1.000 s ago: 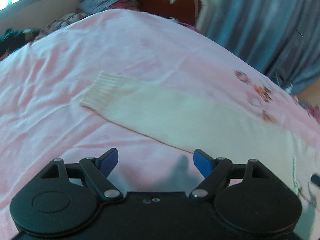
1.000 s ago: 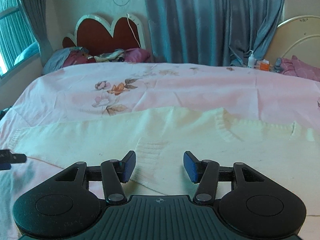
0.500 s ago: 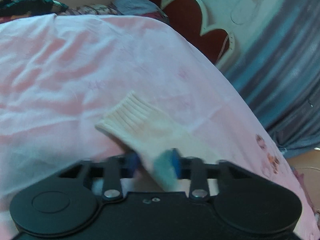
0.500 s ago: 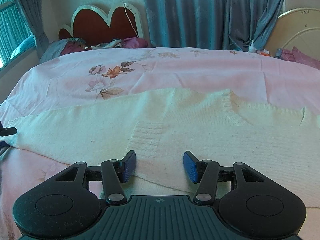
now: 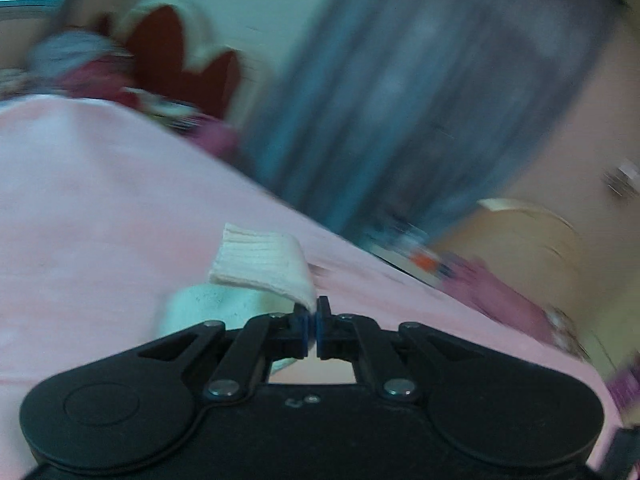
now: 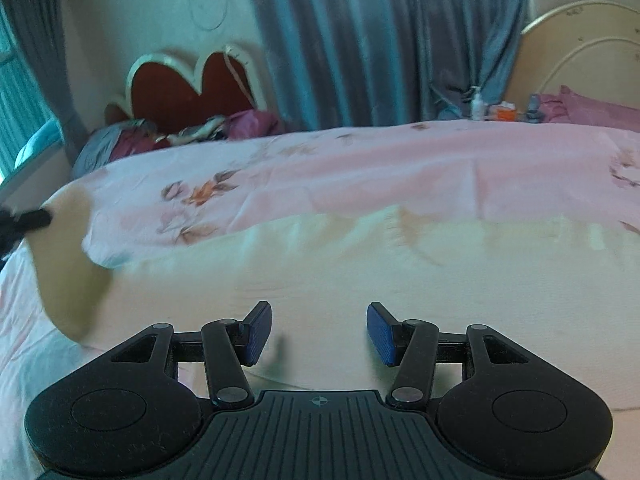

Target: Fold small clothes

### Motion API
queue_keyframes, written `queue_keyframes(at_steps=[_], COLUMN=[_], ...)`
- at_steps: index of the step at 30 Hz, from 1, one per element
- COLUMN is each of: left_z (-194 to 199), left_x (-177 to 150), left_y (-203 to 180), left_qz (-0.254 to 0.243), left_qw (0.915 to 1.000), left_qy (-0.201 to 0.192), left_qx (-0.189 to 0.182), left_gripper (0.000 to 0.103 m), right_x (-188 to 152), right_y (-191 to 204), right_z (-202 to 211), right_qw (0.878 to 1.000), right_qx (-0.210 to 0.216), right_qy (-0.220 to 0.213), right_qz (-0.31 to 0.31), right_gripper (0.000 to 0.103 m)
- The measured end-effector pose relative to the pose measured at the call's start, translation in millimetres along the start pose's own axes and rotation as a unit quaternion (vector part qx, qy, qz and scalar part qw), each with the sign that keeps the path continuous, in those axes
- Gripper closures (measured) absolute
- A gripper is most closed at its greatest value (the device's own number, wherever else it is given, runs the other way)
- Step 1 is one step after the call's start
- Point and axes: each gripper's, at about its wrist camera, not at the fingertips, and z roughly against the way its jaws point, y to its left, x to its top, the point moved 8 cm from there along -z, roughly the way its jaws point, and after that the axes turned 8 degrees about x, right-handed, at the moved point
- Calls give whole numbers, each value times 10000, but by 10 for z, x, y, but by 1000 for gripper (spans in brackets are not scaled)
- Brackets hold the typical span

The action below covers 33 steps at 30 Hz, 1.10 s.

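A cream knit sweater (image 6: 360,264) lies spread on the pink bedsheet (image 6: 360,168). My left gripper (image 5: 312,320) is shut on the sweater's sleeve near its ribbed cuff (image 5: 260,264) and holds it lifted above the bed; the view is blurred. In the right wrist view the lifted sleeve (image 6: 68,264) rises at the far left, with the left gripper's tip (image 6: 28,222) at its top. My right gripper (image 6: 318,334) is open and empty, low over the sweater's body.
A red heart-shaped headboard (image 6: 192,88) and pillows (image 6: 120,140) stand at the far left. Grey-blue curtains (image 6: 380,40) hang behind. Bottles and small items (image 6: 496,110) sit at the far right, next to a cream bed frame (image 6: 580,52).
My left gripper has shut on the sleeve near the cuff and lifted it off the bed, swinging to the right. My right gripper stays open and has moved slightly forward over the sweater.
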Motion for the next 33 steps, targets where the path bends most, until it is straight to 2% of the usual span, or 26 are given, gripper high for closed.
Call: queue_keyframes(at_steps=[2,5,8,9,10,11,12,13,14,15,16,21,25,27,30,33], left_z=[-104,-275,-477,-558,-627,-682,-711,-685,-645,-605,-548,-343,-226,-167,-133,-183], left_x=[-177,-552,-1013,-1177,-1284,-1396,-1480,-1532,-1543,-1483,-1428,-1174,-1120,-1157,-1268,-1375], left_y=[-512,-1157,-1526,-1610,-1652,-1664,-1672,-1670,-1640,-1567,-1538,-1289,-864,-645,-405,-327], left_qz=[-311,-783,-1078,-1227,-1339,-1452,-1523,-1519,-1468,-1391,-1373,-1447,-1584,-1589,-1517,-1583], left_qw=[9982,9901,9801,9758,9729,9698,9674,9669,9681,9711,9739,9812,9826,9815,9795,9762], left_qy=[252,663,1175,1366,1489,1623,1743,1808,1810,1711,1567,1165,957,964,1077,1150], left_qx=[-452,-955,-1181,-1190,-1158,-1097,-1026,-966,-922,-909,-899,-521,139,455,768,939], left_gripper=[100,100,99,94,80,75,65,51,42,28,23,20,19,19,20,23], right_x=[-11,-47,-111,-140,-170,-197,-229,-249,-259,-267,-272,-261,-263,-263,-247,-257], right_y=[-125,-353,-600,-679,-746,-797,-849,-871,-884,-886,-875,-677,-638,-683,-793,-783], right_z=[149,383,585,643,692,735,780,802,823,837,833,725,595,562,614,566], right_qw=[9999,9993,9983,9979,9976,9974,9972,9971,9971,9971,9971,9975,9977,9969,9965,9966], right_qx=[-79,-239,-379,-415,-432,-431,-400,-361,-322,-279,-223,145,129,67,-285,-106], right_qy=[-68,-167,-192,-191,-172,-144,-113,-95,-91,-92,-95,-32,88,94,-46,102], right_qz=[-92,-215,-397,-459,-511,-559,-617,-659,-687,-704,-720,-694,-659,-781,-786,-807], right_gripper=[50,50,50,50,50,50,50,50,50,50,50,50,49,49,49,49])
